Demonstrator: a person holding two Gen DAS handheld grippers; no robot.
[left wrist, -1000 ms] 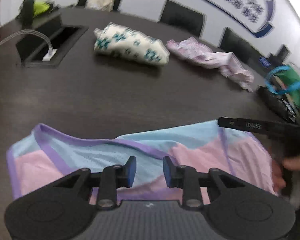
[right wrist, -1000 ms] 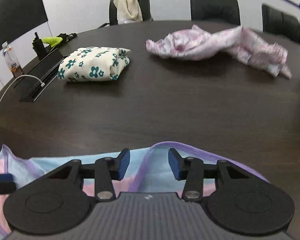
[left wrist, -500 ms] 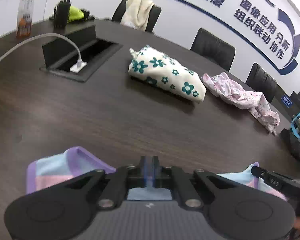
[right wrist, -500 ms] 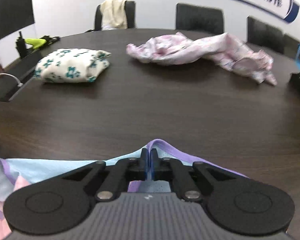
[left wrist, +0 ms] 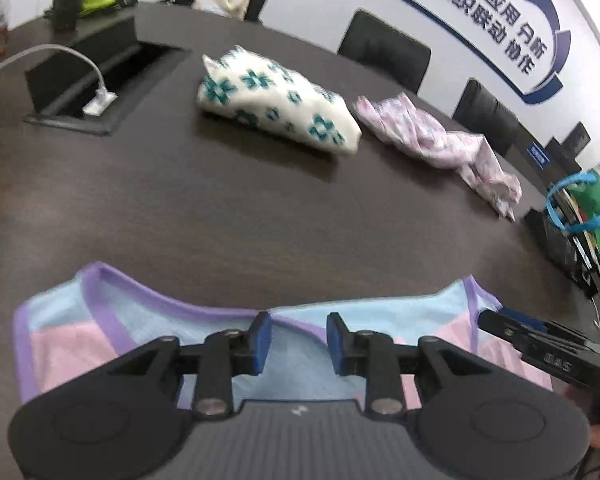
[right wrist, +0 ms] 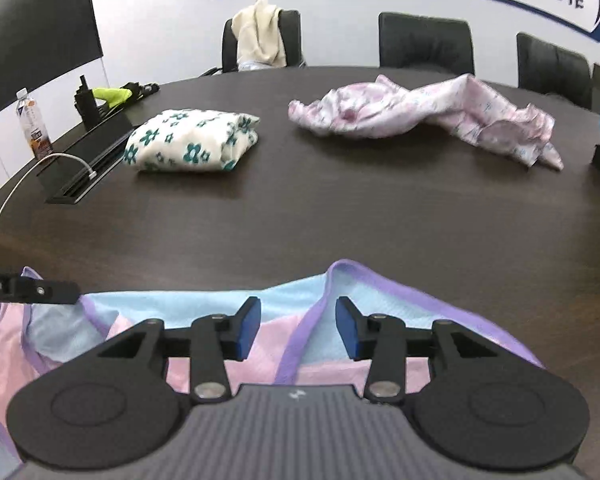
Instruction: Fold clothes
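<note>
1. The pastel garment (left wrist: 220,332) lies flat at the near edge of the dark worktop (left wrist: 260,216).
2. The left gripper (left wrist: 299,339) hovers over it, jaws opening, clamping nothing.
3. The right gripper (right wrist: 297,327) likewise, jaws opening astride a purple-trimmed edge.

Dark wood conference table (right wrist: 340,208), recessed cable box (left wrist: 96,92) at left. Black chairs (right wrist: 424,40) along white wall (right wrist: 148,20) bearing blue lettering (left wrist: 496,20).

Black left tool (left wrist: 295,338) and right tool (right wrist: 296,328), blue pads, silver screws.
</note>
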